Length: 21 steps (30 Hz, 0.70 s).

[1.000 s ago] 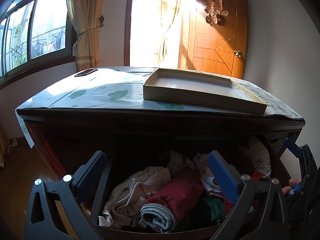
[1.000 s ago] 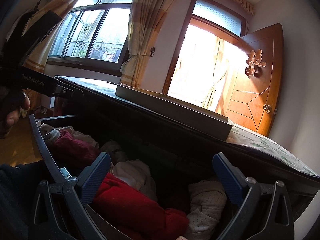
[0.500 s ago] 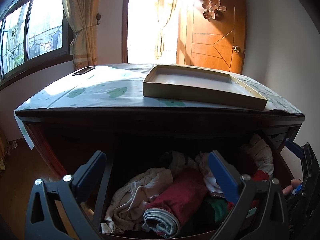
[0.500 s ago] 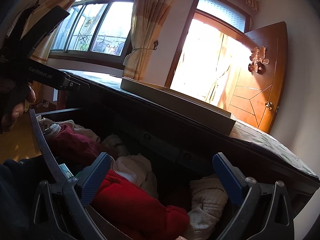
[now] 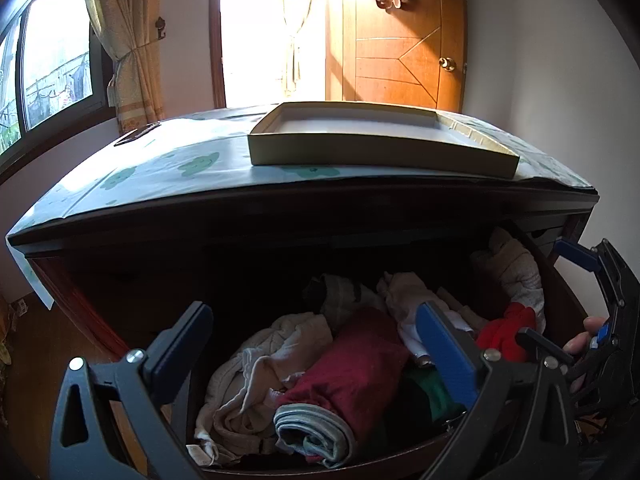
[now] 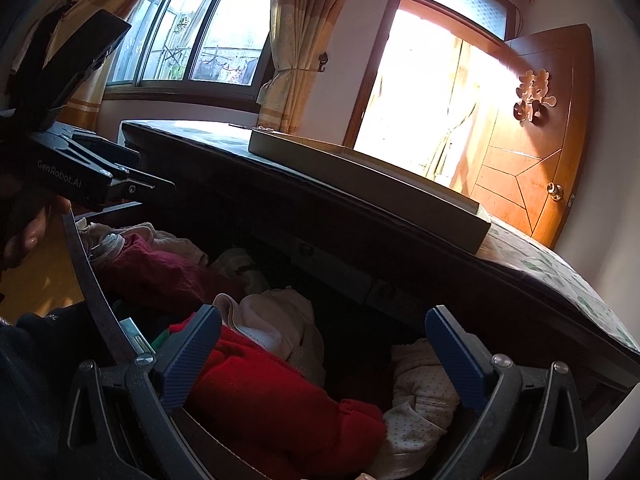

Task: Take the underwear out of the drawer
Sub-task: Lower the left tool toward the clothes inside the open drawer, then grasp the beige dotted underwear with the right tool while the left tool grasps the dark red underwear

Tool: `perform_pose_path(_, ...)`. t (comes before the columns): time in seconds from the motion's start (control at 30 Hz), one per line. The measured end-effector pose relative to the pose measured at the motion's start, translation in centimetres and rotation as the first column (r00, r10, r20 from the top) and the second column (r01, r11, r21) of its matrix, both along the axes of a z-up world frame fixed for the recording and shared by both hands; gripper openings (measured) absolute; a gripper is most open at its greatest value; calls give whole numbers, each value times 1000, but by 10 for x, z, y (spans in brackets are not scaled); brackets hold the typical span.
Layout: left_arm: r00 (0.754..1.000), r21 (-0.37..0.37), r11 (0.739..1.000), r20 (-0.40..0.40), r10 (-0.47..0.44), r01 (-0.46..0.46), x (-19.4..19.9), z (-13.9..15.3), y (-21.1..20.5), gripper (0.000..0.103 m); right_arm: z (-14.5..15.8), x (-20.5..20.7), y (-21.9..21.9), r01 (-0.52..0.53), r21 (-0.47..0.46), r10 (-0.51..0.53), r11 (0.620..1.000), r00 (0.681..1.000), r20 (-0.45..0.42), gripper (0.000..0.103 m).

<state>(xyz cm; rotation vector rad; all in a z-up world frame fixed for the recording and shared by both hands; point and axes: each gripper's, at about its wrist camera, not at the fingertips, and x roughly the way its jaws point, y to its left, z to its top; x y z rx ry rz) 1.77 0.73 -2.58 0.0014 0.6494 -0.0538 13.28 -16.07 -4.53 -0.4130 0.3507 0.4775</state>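
Both my left gripper [image 5: 316, 354] and right gripper [image 6: 322, 346] hang with jaws spread wide and empty over the open drawer [image 5: 558, 300], low in each frame. The underwear lies loosely heaped inside: a maroon roll [image 5: 356, 364] at lower centre, a red piece [image 6: 272, 396] under my right jaws. I judge it all light, soft and limp; pinching a raised fold on top should lift one piece free.

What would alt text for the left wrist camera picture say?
An open left gripper hovers over an open drawer stuffed with rumpled clothes, a dark red roll nearest. Above, a shallow cardboard tray sits on the dresser's patterned cover, before a sunlit doorway.
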Motion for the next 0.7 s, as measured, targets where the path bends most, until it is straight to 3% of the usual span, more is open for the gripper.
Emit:
perform_pose_path(0.17, 1000, -2, 1000, -7, 10, -10, 1, -2, 3, 103, 5, 2, -6, 30, 25, -30, 999, 999, -11, 103)
perform_pose_path(0.33, 1000, 4, 1000, -18, 8, -8, 2, -4, 3, 103, 16, 20, -25, 159, 15, -159, 987, 987, -25, 103)
perform_pose_path(0.5, 1000, 11, 1000, -29, 3, -3, 5, -6, 2, 103, 16, 54, -45, 271, -23, -271, 962, 949, -159, 102)
perform_pose_path(0.7, 999, 8, 1000, -37, 3, -3, 3, -10, 2, 103, 5, 72, -37, 261, -150, -293, 954, 922, -254, 102)
